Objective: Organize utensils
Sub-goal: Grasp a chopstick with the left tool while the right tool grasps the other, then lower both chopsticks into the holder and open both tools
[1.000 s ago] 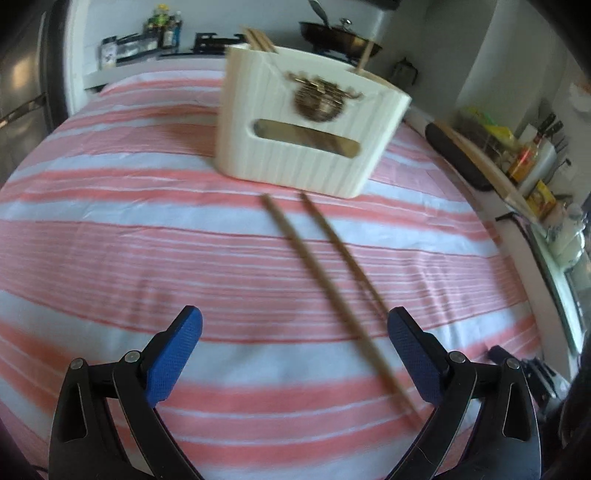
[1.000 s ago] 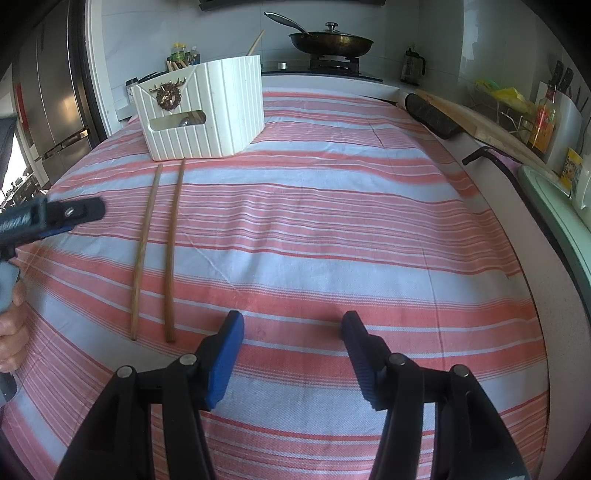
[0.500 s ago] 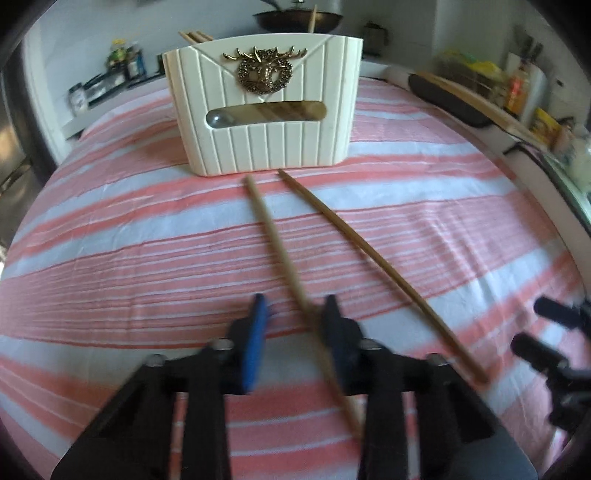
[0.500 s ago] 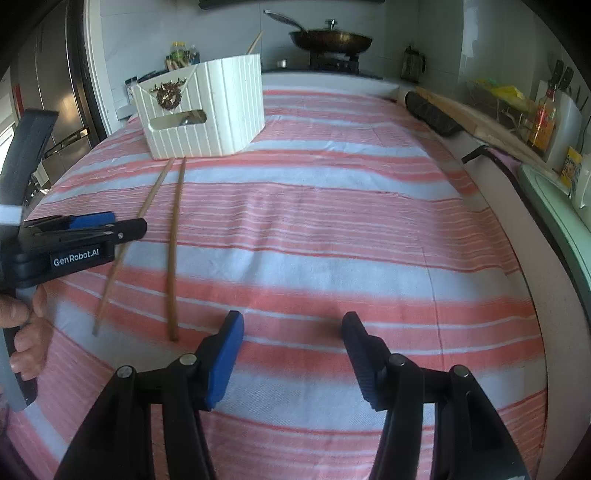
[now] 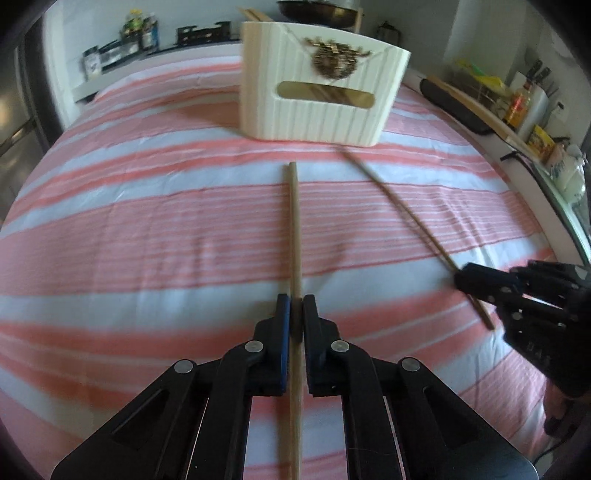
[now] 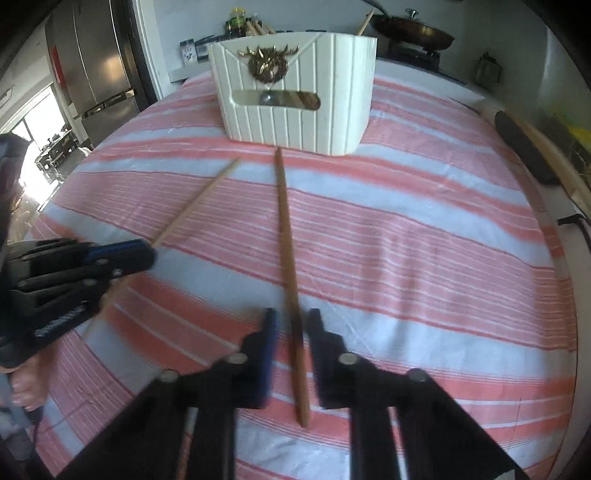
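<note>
The pale wooden chopstick [image 5: 293, 229] runs straight toward 12 o'clock in the left wrist view. Its far tip stops short of the cream ribbed plastic utensil holder [image 5: 317, 110]. The left gripper [image 5: 295, 306] is clamped on it: both blue pads press the stick, and its near end passes back between the black arms. Whether the stick is off the cloth I cannot tell.

The darker brown wooden chopstick [image 6: 286, 236] lies on the cloth in the right wrist view. It points at 12 o'clock, and its far tip almost touches the holder's [image 6: 295, 110] base. The right gripper [image 6: 291, 321] straddles it near its thick end, and its jaws are closing around it. A sliver of gap shows on each side of the stick, so the pads are not yet on the wood — this view is blurred.

Each camera catches the other tool. From the left wrist, the right gripper [image 5: 461, 280] sits at 3 o'clock over the brown chopstick [image 5: 402, 210], which slants up toward 1 o'clock. From the right wrist, the left gripper [image 6: 147, 254] sits at 9 o'clock on the pale chopstick [image 6: 199, 201], with a hand [image 6: 26, 384] below it at 8 o'clock.

The holder has a gold stag ornament and a slot handle, and more wooden sticks [image 5: 247, 14] poke out of its top at 11 o'clock. Everything rests on a pink-and-white striped tablecloth [image 5: 147, 229]. Beyond it are a dark pan on a stove [image 6: 413, 31] at 1 o'clock and a steel fridge [image 6: 99, 62] at 10 o'clock.
</note>
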Tool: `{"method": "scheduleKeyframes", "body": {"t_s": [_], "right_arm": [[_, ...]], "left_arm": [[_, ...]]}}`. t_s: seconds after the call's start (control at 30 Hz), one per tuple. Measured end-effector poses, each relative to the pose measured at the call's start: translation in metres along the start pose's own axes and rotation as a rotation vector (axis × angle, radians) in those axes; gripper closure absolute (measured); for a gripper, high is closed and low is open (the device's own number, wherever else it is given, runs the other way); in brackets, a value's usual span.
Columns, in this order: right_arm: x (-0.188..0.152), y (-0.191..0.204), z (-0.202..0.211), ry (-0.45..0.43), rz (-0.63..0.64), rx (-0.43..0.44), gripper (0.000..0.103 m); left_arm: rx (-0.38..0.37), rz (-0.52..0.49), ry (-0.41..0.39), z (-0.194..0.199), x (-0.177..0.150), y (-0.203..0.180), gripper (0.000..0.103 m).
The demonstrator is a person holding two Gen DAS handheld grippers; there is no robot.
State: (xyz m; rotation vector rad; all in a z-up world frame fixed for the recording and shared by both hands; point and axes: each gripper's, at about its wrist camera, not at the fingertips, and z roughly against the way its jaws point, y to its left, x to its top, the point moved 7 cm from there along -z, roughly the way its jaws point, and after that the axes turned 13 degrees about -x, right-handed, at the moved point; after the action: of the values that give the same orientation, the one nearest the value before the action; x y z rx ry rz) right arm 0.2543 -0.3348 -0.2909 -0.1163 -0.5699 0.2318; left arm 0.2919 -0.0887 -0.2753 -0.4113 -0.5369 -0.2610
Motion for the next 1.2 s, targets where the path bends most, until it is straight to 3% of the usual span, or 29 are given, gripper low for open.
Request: {"method": "scheduleKeyframes", "body": {"t_s": [0.17, 0.3, 0.37, 0.43, 0.5, 0.53, 0.57, 0.7, 0.83, 0.9, 0.97, 1.0, 1.03, 1.07, 1.2], "right_arm": [[-0.037, -0.010, 0.023, 0.034, 0.033, -0.049, 0.097], [-0.077, -0.029, 0.046, 0.075, 0.076, -0.096, 0.097], [-0.088, -0.039, 0.055, 0.102, 0.070, -0.090, 0.096], [-0.089, -0.049, 0.061, 0.131, 0.046, -0.067, 0.095], [-0.081, -0.054, 0.063, 0.148, 0.028, -0.022, 0.079], [-0.076, -0.055, 0.064, 0.144, 0.019, -0.002, 0.064], [-0.072, -0.056, 0.064, 0.143, 0.013, 0.014, 0.059], [-0.053, -0.041, 0.043, 0.231, 0.081, 0.102, 0.059], [-0.037, -0.035, 0.014, 0.259, 0.158, 0.047, 0.059], [-0.021, -0.033, 0.005, 0.225, 0.161, 0.046, 0.057], [-0.007, -0.032, -0.004, 0.216, 0.144, 0.048, 0.062], [0.005, -0.030, -0.010, 0.208, 0.126, 0.058, 0.068], [0.013, -0.030, -0.015, 0.198, 0.116, 0.048, 0.083], [0.022, -0.031, -0.020, 0.193, 0.105, 0.042, 0.097], [0.046, -0.037, -0.021, 0.155, -0.002, 0.069, 0.097]], "left_arm": [[-0.052, 0.029, 0.030, 0.021, -0.024, 0.014, 0.097], [-0.041, -0.003, 0.072, 0.039, -0.040, 0.023, 0.094], [-0.051, -0.024, 0.102, 0.043, -0.041, 0.023, 0.076], [-0.064, -0.058, 0.114, 0.046, -0.035, 0.021, 0.044], [-0.072, -0.099, 0.127, 0.044, -0.028, 0.020, 0.036], [-0.075, -0.122, 0.146, 0.040, -0.024, 0.019, 0.035], [-0.070, -0.145, 0.171, 0.035, -0.019, 0.020, 0.035], [-0.030, -0.156, 0.236, 0.013, -0.002, 0.033, 0.034], [0.003, -0.166, 0.261, 0.002, 0.011, 0.040, 0.034], [0.001, -0.157, 0.278, -0.004, 0.019, 0.041, 0.037], [0.020, -0.164, 0.270, -0.010, 0.031, 0.040, 0.056], [0.019, -0.169, 0.264, -0.013, 0.036, 0.038, 0.078], [0.012, -0.167, 0.262, -0.016, 0.042, 0.035, 0.095], [0.002, -0.155, 0.252, -0.019, 0.047, 0.033, 0.096], [-0.029, -0.116, 0.138, 0.003, 0.066, 0.027, 0.098]]}}
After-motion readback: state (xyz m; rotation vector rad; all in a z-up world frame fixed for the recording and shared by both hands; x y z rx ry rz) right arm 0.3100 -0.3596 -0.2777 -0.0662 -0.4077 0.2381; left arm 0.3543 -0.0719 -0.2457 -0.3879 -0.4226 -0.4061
